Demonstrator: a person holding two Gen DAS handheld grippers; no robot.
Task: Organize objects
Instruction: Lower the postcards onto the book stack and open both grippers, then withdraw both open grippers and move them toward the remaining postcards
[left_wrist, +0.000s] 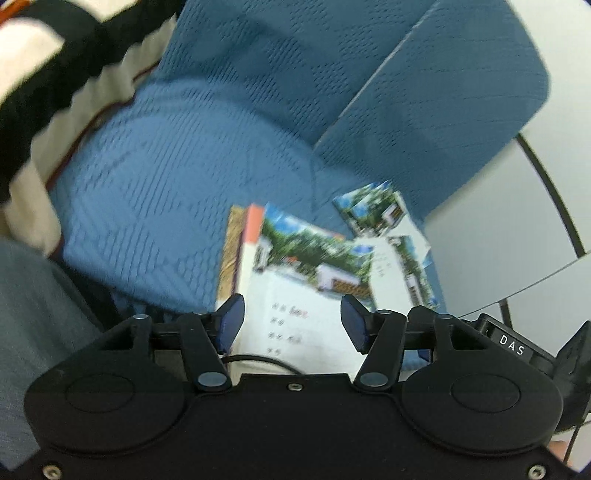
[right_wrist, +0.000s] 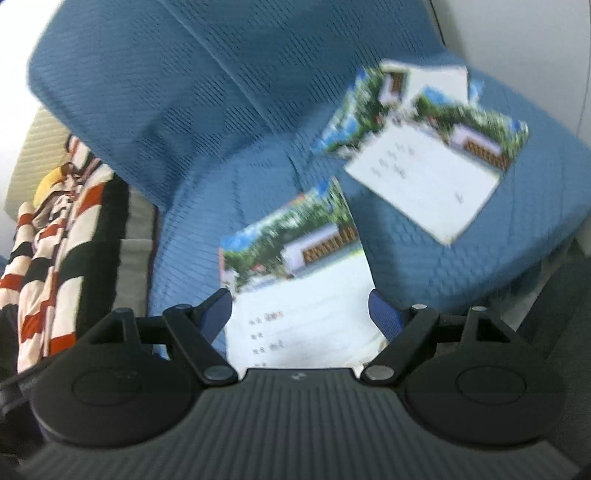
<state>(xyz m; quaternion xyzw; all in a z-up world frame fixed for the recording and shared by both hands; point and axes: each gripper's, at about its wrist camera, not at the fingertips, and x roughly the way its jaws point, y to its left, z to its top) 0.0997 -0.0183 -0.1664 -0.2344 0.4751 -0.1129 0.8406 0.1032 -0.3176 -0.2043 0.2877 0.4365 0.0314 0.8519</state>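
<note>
Left gripper (left_wrist: 291, 314) wide open, empty, over a booklet (left_wrist: 295, 280) at lower centre on the blue sofa (left_wrist: 166, 177). Right gripper (right_wrist: 301, 312) also wide open, empty, above the same kind of cover (right_wrist: 295, 266).

Best move, likely: drop low, straddle one booklet edge, close squarely.

Left view alone shows an orange-edged book (left_wrist: 253, 225) underneath. Right view alone shows a striped blanket (right_wrist: 55, 251) at left. More booklets (right_wrist: 428, 158) lie upper right.

Ahead of the left gripper (left_wrist: 291, 317), between its spread fingers, a booklet (left_wrist: 295, 273) lies on the sofa seat (left_wrist: 155, 192), two more booklets (left_wrist: 391, 236) overlapping just to its right, the back cushion (left_wrist: 436, 92) beyond, a striped cloth (left_wrist: 48, 74) far left.
</note>
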